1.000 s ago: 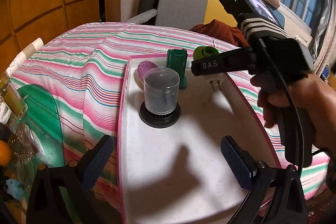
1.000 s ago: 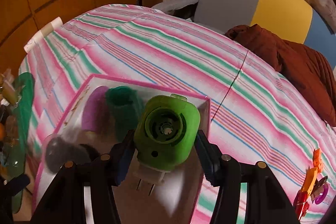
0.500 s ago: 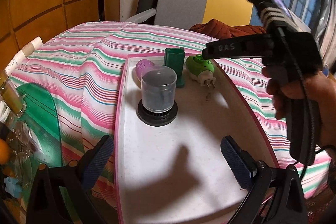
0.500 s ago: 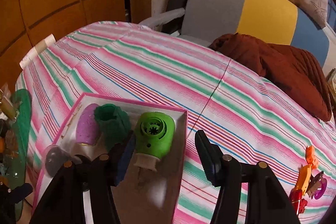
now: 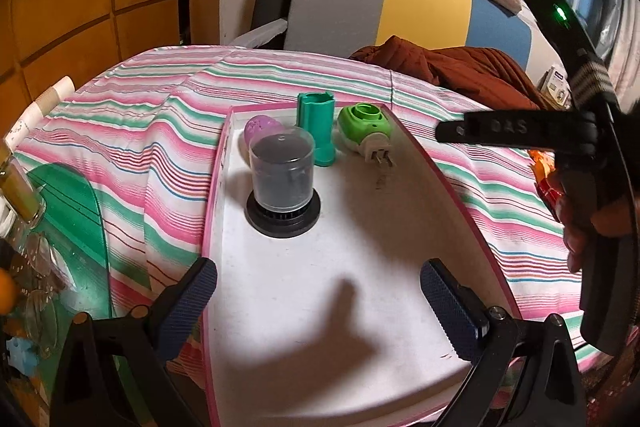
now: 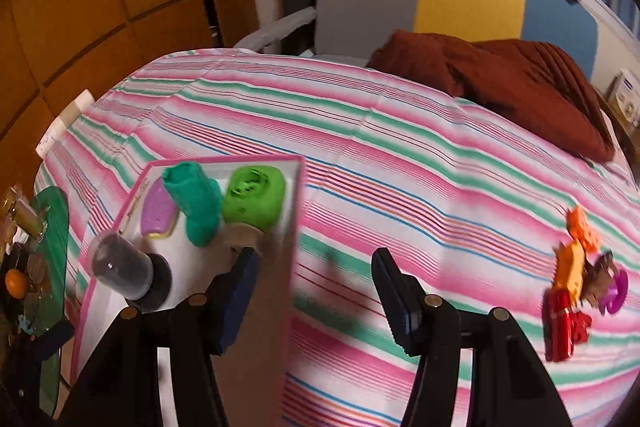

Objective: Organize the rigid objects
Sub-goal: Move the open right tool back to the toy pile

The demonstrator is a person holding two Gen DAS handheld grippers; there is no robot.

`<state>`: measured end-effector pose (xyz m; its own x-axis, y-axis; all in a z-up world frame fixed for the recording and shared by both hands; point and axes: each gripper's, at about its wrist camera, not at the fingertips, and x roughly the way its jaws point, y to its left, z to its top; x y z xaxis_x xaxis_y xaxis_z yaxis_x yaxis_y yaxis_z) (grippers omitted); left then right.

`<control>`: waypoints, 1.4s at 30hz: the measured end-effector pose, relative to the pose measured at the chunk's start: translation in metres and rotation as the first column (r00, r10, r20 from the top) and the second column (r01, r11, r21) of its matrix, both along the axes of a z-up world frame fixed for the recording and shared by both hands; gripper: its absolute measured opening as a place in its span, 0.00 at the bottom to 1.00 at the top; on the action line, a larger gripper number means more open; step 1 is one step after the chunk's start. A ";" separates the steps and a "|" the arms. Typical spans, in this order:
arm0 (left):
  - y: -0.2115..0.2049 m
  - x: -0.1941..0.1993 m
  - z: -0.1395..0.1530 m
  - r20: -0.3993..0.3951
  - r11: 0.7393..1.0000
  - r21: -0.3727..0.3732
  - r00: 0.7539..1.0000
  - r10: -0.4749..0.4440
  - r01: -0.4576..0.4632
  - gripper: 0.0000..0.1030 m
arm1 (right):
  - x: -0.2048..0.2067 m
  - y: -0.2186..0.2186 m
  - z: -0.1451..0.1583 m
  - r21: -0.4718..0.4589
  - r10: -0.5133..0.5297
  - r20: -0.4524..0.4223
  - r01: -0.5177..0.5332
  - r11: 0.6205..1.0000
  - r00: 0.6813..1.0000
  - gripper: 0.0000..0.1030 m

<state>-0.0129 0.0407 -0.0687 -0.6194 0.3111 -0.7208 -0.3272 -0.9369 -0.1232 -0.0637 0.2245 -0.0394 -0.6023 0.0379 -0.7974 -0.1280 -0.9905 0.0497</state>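
The white, pink-rimmed shallow tray (image 5: 304, 307) lies on a bed covered with a pink, green and white striped sheet (image 6: 400, 155), and four things stand or lie along its far end. The lime-green plastic plug-in device with two metal prongs (image 5: 366, 131) lies on its side in the far right corner, prongs toward the camera, just beside the upright teal plastic tube-shaped holder (image 5: 318, 127). To the left of that holder lies a purple oval piece (image 5: 260, 127), partly hidden in the left wrist view by a clear plastic cylinder on a round black base (image 5: 282, 183), which stands nearer on the tray floor. The left tool (image 5: 318, 301) hangs over the near, bare part of the tray with its blue ribbed pads (image 5: 188, 303) spread wide and nothing between them. The right tool (image 6: 316, 291) is also spread and empty; in its own view its left pad lies over the tray's right rim and its right pad over the striped sheet. A hand (image 5: 588, 215) grips its black handle at the right edge of the left wrist view. Well to the right on the sheet lies a small heap of orange, red and purple plastic toy pieces (image 6: 576, 279). A rust-brown cloth (image 6: 500, 75) is bunched at the far side of the bed.
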 end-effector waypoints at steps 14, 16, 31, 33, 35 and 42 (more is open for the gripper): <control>0.007 0.013 0.004 -0.001 0.998 0.055 1.000 -0.031 0.031 0.99 | 0.067 0.077 -0.035 0.034 -0.137 0.107 0.134 0.990 0.985 0.58; 0.009 0.016 0.005 0.001 0.998 0.051 0.999 -0.040 0.040 0.99 | 0.075 0.088 -0.038 0.029 -0.155 0.114 0.153 0.988 0.981 0.58; 0.065 0.033 0.029 -0.054 0.984 -0.007 0.982 -0.179 0.179 0.99 | 0.125 0.219 -0.008 0.056 -0.427 -0.019 0.427 0.903 0.904 0.58; 0.077 0.039 0.031 -0.068 0.978 -0.022 0.975 -0.211 0.210 0.99 | 0.128 0.242 -0.003 0.044 -0.477 -0.041 0.479 0.877 0.878 0.58; 0.089 0.044 0.032 -0.076 0.969 -0.043 0.967 -0.245 0.242 0.99 | 0.130 0.264 -0.001 0.026 -0.523 -0.048 0.524 0.851 0.851 0.58; 0.118 0.059 0.029 -0.082 0.945 -0.090 0.943 -0.322 0.315 0.99 | 0.146 0.296 -0.005 -0.207 -0.552 -0.028 0.536 0.819 0.833 0.58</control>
